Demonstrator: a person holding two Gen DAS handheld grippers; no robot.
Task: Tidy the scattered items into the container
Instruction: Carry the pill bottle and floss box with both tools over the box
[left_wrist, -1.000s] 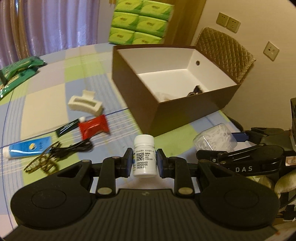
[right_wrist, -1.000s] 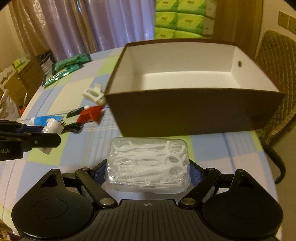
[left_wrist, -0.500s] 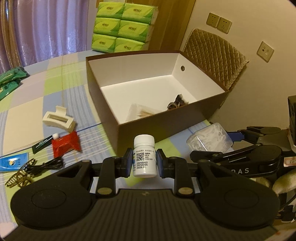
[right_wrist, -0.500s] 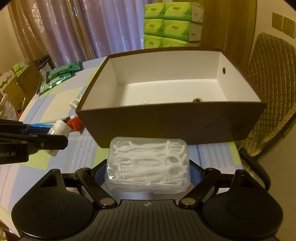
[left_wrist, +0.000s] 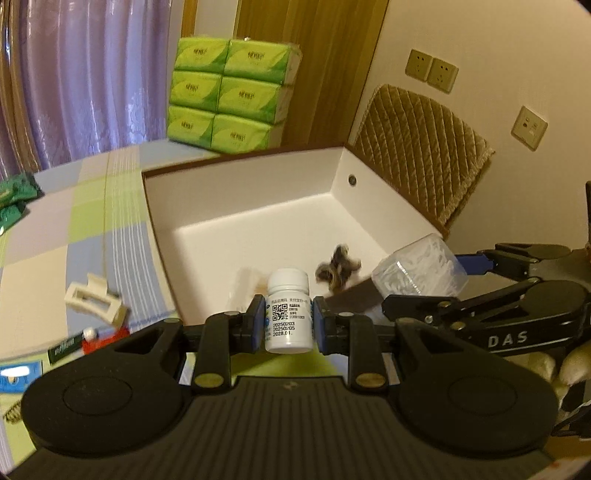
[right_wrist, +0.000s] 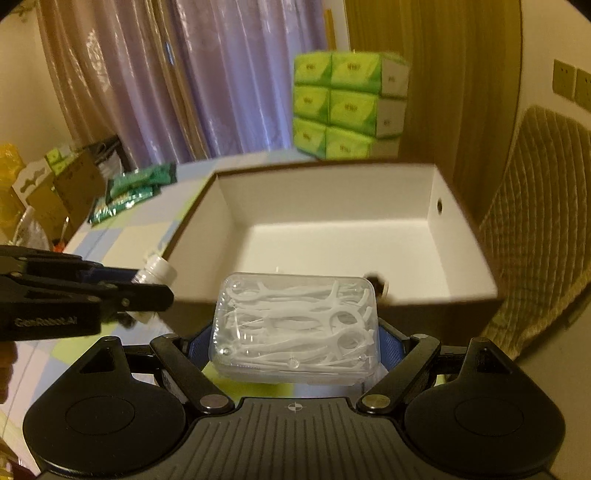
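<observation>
Box (right_wrist: 332, 221): brown outside, white inside. Bottle (left_wrist: 288, 314): white, black-printed label. Floss-pick case (right_wrist: 295, 328): clear, white picks. Tablecloth (left_wrist: 92, 221): checked in blue, green, cream. Tissue packs (left_wrist: 229, 96), far: green. Curtain (right_wrist: 221, 81): lilac. Hair clip (left_wrist: 96, 300), left: cream.

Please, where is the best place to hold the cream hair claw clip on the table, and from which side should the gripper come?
Probably from above, closing across the two long flat sides of the hair claw clip. It lies low on the tablecloth, and its open teeth end gives little to hold.
</observation>
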